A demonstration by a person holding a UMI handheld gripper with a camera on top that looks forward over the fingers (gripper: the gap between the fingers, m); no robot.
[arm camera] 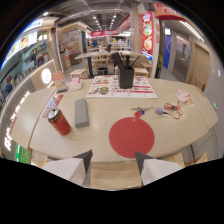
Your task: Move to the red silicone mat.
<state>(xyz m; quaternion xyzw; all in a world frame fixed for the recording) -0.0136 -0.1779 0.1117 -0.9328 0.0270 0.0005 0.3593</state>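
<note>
A round red silicone mat (131, 136) lies flat on the light wooden table (100, 142), just ahead of my fingers and slightly toward the right one. A small tab sticks out from its far edge. My gripper (114, 157) stands open above the table's near edge, with nothing between the dark fingertips (86, 157).
A red drink can (59, 121) stands ahead to the left, a grey case (81, 112) beside it. Beyond the mat are keys (141, 110), a red cable (173, 107), menus (120, 86) and a black utensil holder (126, 75). Restaurant tables and counters fill the background.
</note>
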